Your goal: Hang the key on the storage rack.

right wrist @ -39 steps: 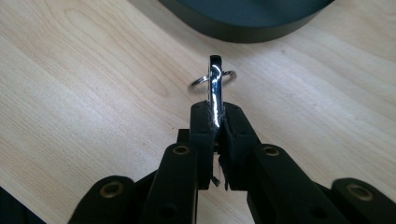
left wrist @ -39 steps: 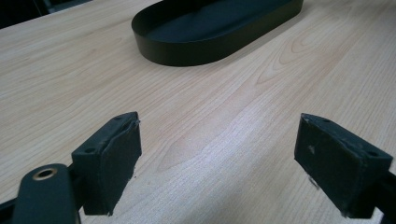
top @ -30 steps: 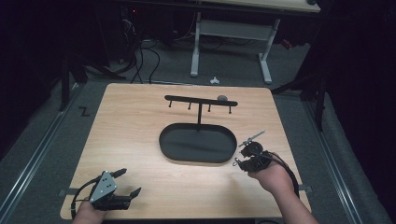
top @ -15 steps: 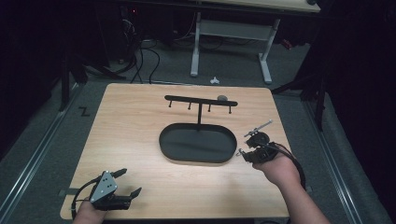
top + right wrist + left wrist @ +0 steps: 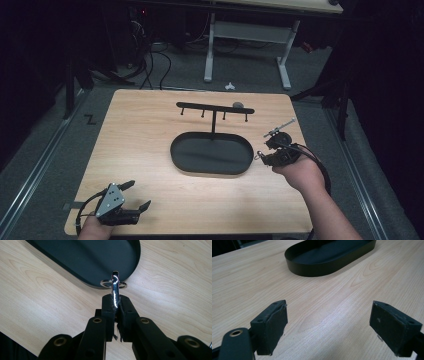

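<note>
1. Since a moment ago, the right gripper (image 5: 270, 150) has drifted a little farther from the person along the right end of the black oval tray (image 5: 180, 162), while the left gripper (image 5: 131, 195) has stayed parked at the table's (image 5: 150, 120) near left corner. From above, a hook stand (image 5: 215, 107) rises behind the tray; the right forearm reaches in from the lower right, hand wrapped around the tool.
2. Left gripper view: jaws spread wide over bare wood, holding nothing, tray (image 5: 317, 267) ahead.
3. Right gripper view: jaws clamped tight on a shiny metal clip (image 5: 115, 288) with a small ring (image 5: 113, 284), just over the tray's rim (image 5: 75, 275). It looks light, stiff and slippery, so pinching its flat sides seems wise.
</note>
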`<state>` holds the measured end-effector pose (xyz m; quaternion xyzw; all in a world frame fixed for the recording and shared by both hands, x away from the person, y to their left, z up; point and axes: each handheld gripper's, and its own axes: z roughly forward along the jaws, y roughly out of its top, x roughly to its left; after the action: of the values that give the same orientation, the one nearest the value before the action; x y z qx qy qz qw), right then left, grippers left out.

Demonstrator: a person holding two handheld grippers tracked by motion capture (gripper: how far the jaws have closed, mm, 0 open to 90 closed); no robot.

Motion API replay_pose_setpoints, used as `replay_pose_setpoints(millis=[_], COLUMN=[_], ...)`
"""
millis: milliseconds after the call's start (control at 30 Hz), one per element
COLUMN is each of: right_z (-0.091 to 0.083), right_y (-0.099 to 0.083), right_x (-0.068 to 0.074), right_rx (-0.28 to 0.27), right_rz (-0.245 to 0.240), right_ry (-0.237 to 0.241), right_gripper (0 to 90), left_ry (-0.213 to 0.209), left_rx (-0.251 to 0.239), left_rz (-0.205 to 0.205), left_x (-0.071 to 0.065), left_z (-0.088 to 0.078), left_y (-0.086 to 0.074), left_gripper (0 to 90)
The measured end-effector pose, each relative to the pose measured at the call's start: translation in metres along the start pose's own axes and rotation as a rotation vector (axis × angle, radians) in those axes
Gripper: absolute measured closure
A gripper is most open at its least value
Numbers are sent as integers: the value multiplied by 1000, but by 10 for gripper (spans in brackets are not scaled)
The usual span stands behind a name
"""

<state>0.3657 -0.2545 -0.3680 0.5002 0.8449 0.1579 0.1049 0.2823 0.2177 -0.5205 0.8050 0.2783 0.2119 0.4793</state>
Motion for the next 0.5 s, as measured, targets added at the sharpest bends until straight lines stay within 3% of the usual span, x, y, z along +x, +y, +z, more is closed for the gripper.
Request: replay_pose_setpoints(millis=[500], right_z=[-1], right_y=[17], right_x=[2], right_rx=[-24], right_rz=[2], right_ry=[-8], right_gripper=[843], left_ry=[-8], left_rx=[2], left_rz=[9], left_x=[0], left_z=[1], left_y=[0], left_gripper=[152])
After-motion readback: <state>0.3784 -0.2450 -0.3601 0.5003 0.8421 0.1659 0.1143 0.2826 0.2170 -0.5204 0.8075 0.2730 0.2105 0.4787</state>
